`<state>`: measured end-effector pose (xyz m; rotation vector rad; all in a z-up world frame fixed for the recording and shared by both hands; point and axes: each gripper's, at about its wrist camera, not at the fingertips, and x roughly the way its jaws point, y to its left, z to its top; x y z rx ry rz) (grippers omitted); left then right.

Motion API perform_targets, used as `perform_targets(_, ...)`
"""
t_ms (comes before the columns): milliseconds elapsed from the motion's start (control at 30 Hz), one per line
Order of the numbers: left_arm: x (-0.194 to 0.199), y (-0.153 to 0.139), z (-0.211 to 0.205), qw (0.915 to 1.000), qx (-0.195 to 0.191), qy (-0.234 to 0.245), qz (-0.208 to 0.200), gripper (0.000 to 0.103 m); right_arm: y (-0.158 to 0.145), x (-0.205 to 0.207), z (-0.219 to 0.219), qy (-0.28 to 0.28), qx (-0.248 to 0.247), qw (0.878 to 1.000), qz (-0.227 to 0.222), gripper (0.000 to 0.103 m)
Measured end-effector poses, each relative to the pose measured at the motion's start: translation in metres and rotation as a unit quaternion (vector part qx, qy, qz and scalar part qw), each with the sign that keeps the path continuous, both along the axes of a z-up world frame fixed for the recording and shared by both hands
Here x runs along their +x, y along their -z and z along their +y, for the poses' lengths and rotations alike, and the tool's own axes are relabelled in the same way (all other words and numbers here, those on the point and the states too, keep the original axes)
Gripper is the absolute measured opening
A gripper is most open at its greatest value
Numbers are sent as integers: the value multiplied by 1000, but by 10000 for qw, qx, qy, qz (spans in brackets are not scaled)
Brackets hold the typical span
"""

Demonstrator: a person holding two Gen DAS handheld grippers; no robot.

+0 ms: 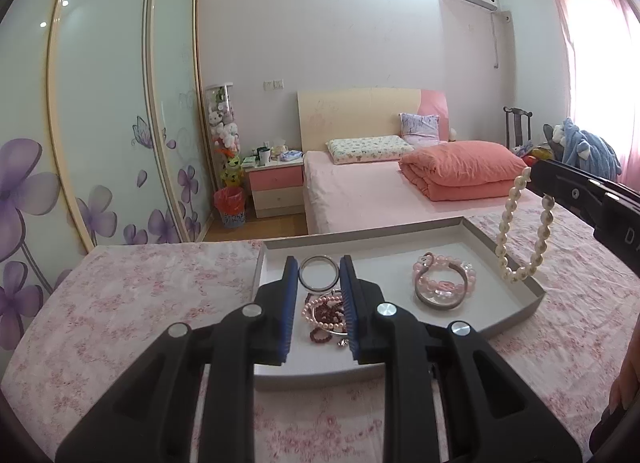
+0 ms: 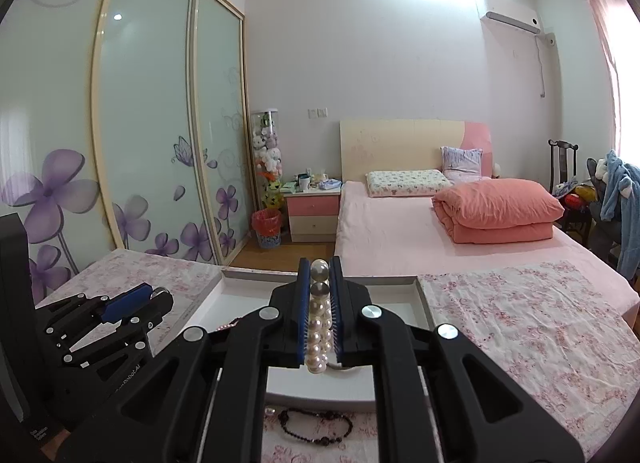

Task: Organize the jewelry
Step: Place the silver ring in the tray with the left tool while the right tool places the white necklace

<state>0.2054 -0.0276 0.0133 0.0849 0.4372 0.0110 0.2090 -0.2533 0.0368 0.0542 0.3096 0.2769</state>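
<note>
On the left of the flowered cloth stands a shallow grey tray, the place where the jewelry is being gathered. The left gripper hangs over the tray's left part with its blue-padded jaws a narrow way apart and nothing pressed between them. Through the gap shows a silver bangle lying flat, and nearer the camera a tangle of pink and dark red bead bracelets. That pile probably sits there because it has not yet been sorted, and this gripper looks placed to deal with it.

Further right in the tray, a pink bead bracelet lies with a grey band, well apart from the tangle, as if each kind gets its own spot.

At the right, the right gripper is clamped on a pearl necklace. The pearls run lengthwise between its pads, and in the left wrist view the rest hangs in a loop whose lowest part is at the tray's right rim. Holding it high likely keeps the strand from snagging and lets it settle into the free right corner.

A dark bead bracelet waits on the cloth just outside the tray's near edge, under this gripper.
</note>
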Motion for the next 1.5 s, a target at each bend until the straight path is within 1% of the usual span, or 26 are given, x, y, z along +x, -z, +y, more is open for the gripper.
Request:
perform_targets(367, 51, 21, 6, 9992, -136, 12, 387, 22, 18, 52, 15, -81, 86, 9990, 431, 11)
perform_targets(500, 65, 28, 8, 9982, -226, 27, 546, 22, 28, 69, 14, -114, 185, 9976, 660, 10)
perform_targets(633, 74, 36, 9, 9977, -226, 64, 641, 22, 39, 79, 14, -132, 265, 9957, 878, 10)
perform_targets(1033, 91, 48, 1, 9958, -300, 260, 822, 22, 53, 99, 16, -173, 367, 9913, 1256, 11)
perform_targets(1100, 93, 51, 1, 9953, -330, 281, 871, 23, 56, 99, 13, -151, 419, 9902, 1325, 13)
perform_targets(1167, 93, 51, 1, 9951, -330, 272, 895, 26, 56, 99, 10, -124, 458, 9894, 1373, 25)
perform_targets(1200, 93, 51, 3, 9950, -345, 265, 897, 27, 55, 98, 8, -97, 475, 9896, 1357, 26)
perform_targets(1500, 77, 40, 21, 9952, -525, 141, 809, 27, 52, 80, -10, 47, 497, 9896, 1349, 26)
